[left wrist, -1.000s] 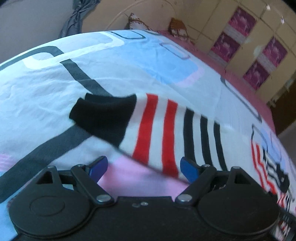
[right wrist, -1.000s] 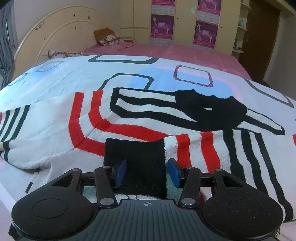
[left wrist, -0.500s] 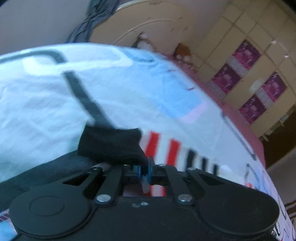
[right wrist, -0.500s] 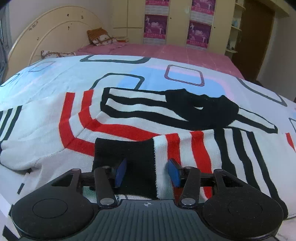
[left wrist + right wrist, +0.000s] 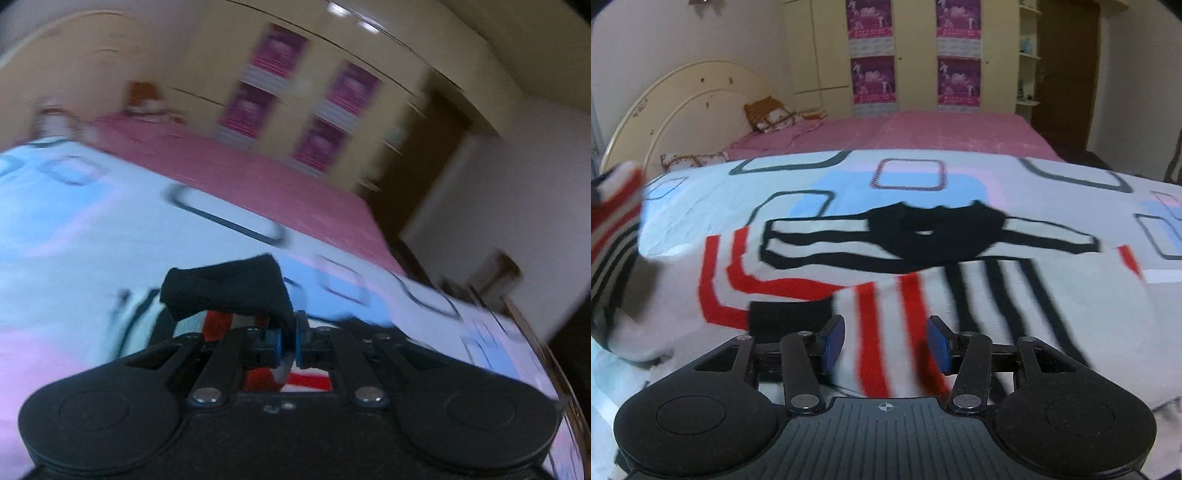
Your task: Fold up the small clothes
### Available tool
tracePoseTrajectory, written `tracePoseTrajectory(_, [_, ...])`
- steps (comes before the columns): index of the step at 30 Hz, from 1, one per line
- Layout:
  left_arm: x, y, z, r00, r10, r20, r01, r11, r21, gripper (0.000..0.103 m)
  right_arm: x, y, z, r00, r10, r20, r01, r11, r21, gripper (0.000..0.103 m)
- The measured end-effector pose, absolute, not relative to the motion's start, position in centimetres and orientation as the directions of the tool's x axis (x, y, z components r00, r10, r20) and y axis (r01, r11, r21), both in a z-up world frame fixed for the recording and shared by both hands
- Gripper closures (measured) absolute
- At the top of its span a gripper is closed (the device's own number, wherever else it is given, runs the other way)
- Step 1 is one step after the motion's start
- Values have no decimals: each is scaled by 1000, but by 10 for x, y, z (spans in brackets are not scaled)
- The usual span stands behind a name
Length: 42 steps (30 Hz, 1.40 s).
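Observation:
A small white sweater (image 5: 894, 258) with red and black stripes and a black collar lies on the bed. My left gripper (image 5: 287, 341) is shut on the black cuff of the left sleeve (image 5: 229, 290) and holds it lifted above the sheet; the raised sleeve also shows at the left edge of the right wrist view (image 5: 617, 210). My right gripper (image 5: 885, 343) is open, its blue pads either side of the right sleeve (image 5: 886, 325), whose black cuff (image 5: 790, 317) lies folded across the body.
The patterned white, blue and pink sheet (image 5: 720, 199) covers the near bed. A pink bed (image 5: 905, 129) with pillows (image 5: 768, 116) lies behind, then a headboard (image 5: 683, 107), wardrobe doors with purple posters (image 5: 873, 51) and a dark doorway (image 5: 1067, 70).
My left gripper closed on the left cuff, lifted it and swung it right across the bed. My right gripper stayed open and shifted right along the right sleeve, off the black cuff.

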<state>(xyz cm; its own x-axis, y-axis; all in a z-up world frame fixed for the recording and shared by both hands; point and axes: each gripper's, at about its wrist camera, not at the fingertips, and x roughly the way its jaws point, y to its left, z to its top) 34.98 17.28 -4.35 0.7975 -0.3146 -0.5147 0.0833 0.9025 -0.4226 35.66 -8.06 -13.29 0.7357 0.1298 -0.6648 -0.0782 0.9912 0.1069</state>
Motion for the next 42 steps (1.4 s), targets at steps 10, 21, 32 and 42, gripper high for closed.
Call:
tracePoseTrajectory(10, [380,2,-108,590,-475,-653,350,879,-323,97,321,-165,-130,741,36,-670,33,995,91,54])
tracePoseTrajectory(21, [341,6,-98,669,-343,-659,324,933,-156,18,308,-180,-125,750,145,-645,-15,979,203,22])
tracePoseTrajectory(32, [296,101,-123,733,12,-681,54,996,76,18,340,-105,-136,725,205,-657,-179,978,107,23])
tracePoseTrajectory(42, [317,113,-145,735,59,-675,36,991,125,69,363,-121,-120,768,151,-623,-94,988,123,98])
